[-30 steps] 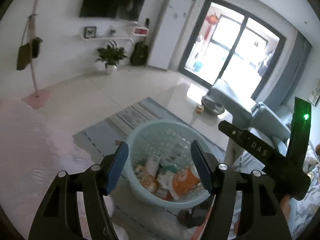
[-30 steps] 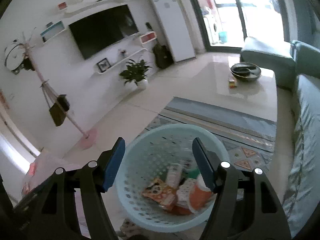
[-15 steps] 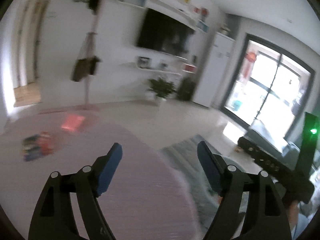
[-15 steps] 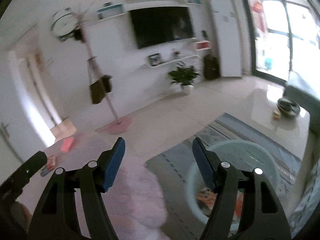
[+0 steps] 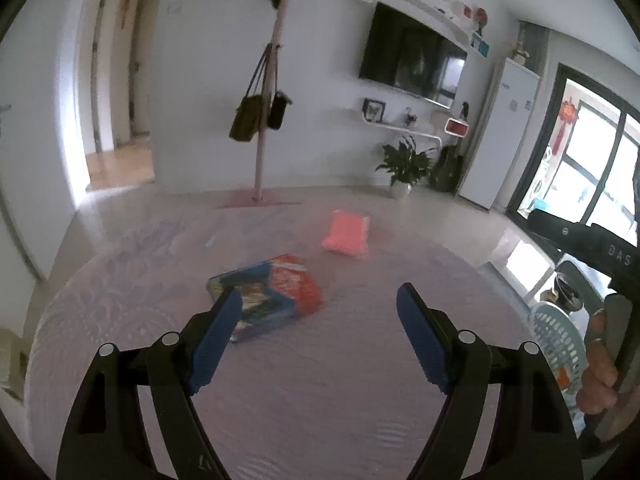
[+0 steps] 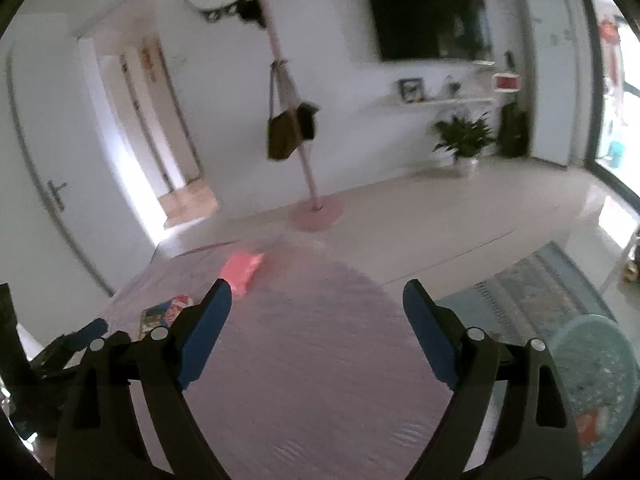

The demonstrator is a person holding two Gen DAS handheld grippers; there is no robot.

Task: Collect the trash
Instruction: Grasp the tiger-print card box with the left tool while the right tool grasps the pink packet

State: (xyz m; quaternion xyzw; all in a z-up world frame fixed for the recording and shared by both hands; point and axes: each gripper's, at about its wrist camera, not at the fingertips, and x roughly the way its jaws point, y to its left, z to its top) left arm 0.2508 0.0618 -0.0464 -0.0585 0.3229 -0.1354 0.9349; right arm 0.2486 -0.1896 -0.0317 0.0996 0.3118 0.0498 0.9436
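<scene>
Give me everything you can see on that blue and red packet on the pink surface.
The blue and red packet is a flat, glossy, slightly crumpled pouch, blue at one end and red at the other, with blurred print. It lies flat on the pink surface, apart from the pink packet beyond it. Nothing grips it; the left gripper hangs open nearby.

The left gripper [image 5: 320, 340], jaws spread wide, hovered over a pink table [image 5: 160, 288] bearing a blue-red wrapper [image 5: 276, 292] and pink packet [image 5: 347, 234].
</scene>
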